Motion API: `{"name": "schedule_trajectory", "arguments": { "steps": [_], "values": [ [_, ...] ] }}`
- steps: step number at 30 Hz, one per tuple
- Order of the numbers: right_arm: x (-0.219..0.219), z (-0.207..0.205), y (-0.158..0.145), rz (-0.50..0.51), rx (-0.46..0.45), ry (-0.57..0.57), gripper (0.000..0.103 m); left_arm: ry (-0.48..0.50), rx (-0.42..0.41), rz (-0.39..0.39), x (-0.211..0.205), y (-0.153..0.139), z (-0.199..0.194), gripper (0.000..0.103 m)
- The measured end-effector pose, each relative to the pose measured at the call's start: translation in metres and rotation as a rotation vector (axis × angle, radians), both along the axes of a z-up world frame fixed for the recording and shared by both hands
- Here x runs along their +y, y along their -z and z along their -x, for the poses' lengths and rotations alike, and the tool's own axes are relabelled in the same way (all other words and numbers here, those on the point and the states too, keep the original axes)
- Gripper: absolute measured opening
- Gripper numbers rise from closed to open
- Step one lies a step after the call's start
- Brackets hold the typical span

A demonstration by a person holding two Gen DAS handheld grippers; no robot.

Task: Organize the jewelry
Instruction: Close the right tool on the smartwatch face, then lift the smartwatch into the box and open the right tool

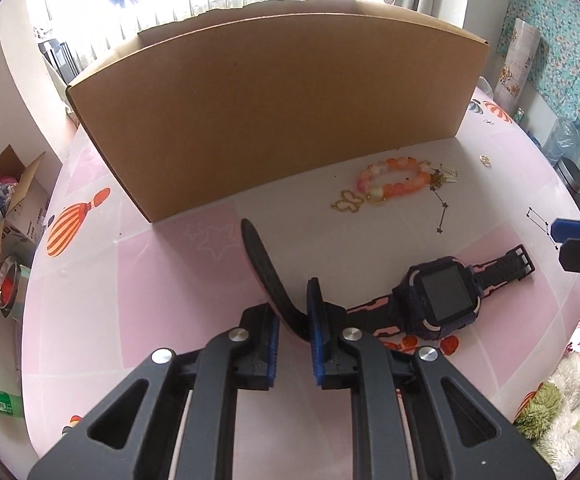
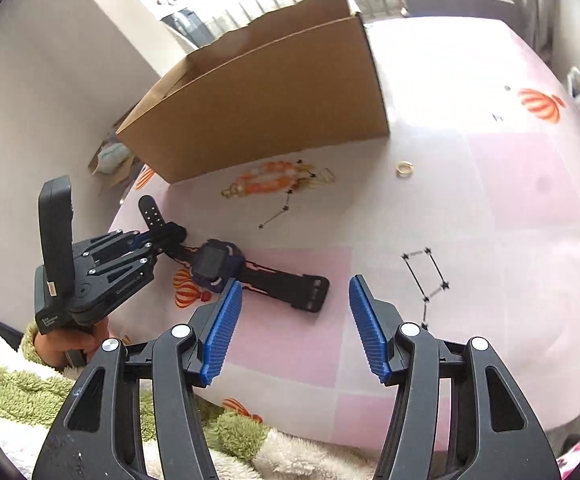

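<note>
Your cardboard box (image 1: 273, 108) stands tall just behind the jewelry, so its near wall is what you could snag. The watch (image 1: 440, 294) lies on the pink table (image 2: 470, 208); your left gripper (image 1: 293, 322) is clamped on its long strap (image 1: 263, 264) only, so the heavy face may swing or slip. Your right gripper (image 2: 296, 324) hangs spread wide and holds nothing. The bead bracelet (image 1: 394, 180) lies near the box, the small ring (image 2: 404, 169), probably gold, well apart.

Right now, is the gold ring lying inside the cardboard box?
No, the gold ring lies on the pink table, outside the cardboard box and off to its right.
</note>
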State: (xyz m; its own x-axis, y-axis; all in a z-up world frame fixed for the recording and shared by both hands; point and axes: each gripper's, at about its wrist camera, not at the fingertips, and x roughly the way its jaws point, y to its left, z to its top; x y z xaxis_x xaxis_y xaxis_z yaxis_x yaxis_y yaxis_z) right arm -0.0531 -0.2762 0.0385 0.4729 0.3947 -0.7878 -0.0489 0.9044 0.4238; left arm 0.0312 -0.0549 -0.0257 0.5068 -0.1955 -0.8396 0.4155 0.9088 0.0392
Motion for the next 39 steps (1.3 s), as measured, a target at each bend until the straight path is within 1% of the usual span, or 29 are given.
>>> {"name": "schedule_trajectory", "arguments": {
  "steps": [1,2,3,4,5,7,9,10,11,13,15,16,17,19,20,21,24,28,32,34,36,39],
  "values": [
    [-0.002,0.001,0.003,-0.015,0.013,0.023,0.054,-0.001,-0.001,0.005,0.0,0.0,0.0,0.013],
    [-0.005,0.0,0.008,-0.031,0.031,0.048,0.051,-0.001,-0.002,0.009,0.0,0.0,0.0,0.013],
    [-0.011,-0.009,0.013,-0.049,0.049,0.065,0.049,-0.001,-0.003,0.01,0.001,0.001,-0.001,0.013],
    [-0.011,-0.018,0.021,-0.072,0.072,0.083,0.044,0.0,-0.005,0.01,-0.001,0.002,-0.001,0.013],
    [-0.006,-0.023,0.028,-0.09,0.088,0.096,0.041,0.001,-0.007,0.009,-0.001,0.002,0.0,0.013],
    [-0.001,-0.031,0.033,-0.116,0.086,0.11,0.039,0.002,-0.008,0.013,0.004,-0.001,0.001,0.013],
    [0.004,-0.034,0.035,-0.117,0.093,0.112,0.036,-0.001,-0.007,0.02,0.005,-0.001,0.001,0.013],
    [0.005,-0.034,0.036,-0.13,0.097,0.111,0.034,-0.002,-0.007,0.023,0.007,-0.002,0.002,0.013],
    [0.004,-0.034,0.036,-0.15,0.105,0.111,0.03,-0.003,-0.008,0.026,0.007,-0.002,0.002,0.013],
    [0.007,-0.035,0.041,-0.182,0.114,0.124,0.029,-0.004,-0.009,0.03,0.007,-0.002,0.001,0.013],
    [0.002,-0.035,0.042,-0.213,0.122,0.145,0.026,-0.002,-0.009,0.036,0.008,-0.002,0.002,0.013],
    [-0.002,-0.035,0.042,-0.24,0.126,0.156,0.025,-0.002,-0.008,0.037,0.008,-0.002,0.002,0.013],
    [-0.005,-0.034,0.044,-0.283,0.131,0.169,0.022,-0.001,-0.008,0.038,0.009,-0.002,0.001,0.013],
    [-0.014,-0.033,0.05,-0.448,0.143,0.182,0.013,0.003,-0.007,0.039,0.009,-0.002,0.001,0.013],
    [-0.018,-0.032,0.051,-0.501,0.144,0.193,0.013,0.004,-0.007,0.039,0.009,-0.002,0.001,0.013],
    [-0.019,-0.032,0.052,-0.522,0.145,0.198,0.013,0.005,-0.007,0.039,0.009,-0.002,0.001,0.013],
    [-0.014,-0.034,0.051,-0.469,0.146,0.195,0.013,0.007,-0.007,0.043,0.009,-0.002,0.001,0.013],
    [-0.006,-0.037,0.049,-0.404,0.143,0.177,0.006,0.009,-0.01,0.042,0.01,-0.002,0.001,0.013],
    [0.007,-0.038,0.043,-0.258,0.115,0.152,0.004,0.011,-0.021,0.036,0.009,-0.002,0.002,0.013],
    [0.018,-0.037,0.036,-0.188,0.077,0.129,0.004,0.014,-0.033,0.02,0.007,-0.002,0.004,0.013],
    [0.026,-0.034,0.022,-0.133,0.026,0.096,0.003,0.019,-0.052,-0.001,0.004,-0.004,0.008,0.013],
    [0.039,-0.032,-0.001,-0.078,-0.049,0.046,0.003,0.039,-0.087,0.008,0.002,-0.016,0.014,0.008]
  ]
}}
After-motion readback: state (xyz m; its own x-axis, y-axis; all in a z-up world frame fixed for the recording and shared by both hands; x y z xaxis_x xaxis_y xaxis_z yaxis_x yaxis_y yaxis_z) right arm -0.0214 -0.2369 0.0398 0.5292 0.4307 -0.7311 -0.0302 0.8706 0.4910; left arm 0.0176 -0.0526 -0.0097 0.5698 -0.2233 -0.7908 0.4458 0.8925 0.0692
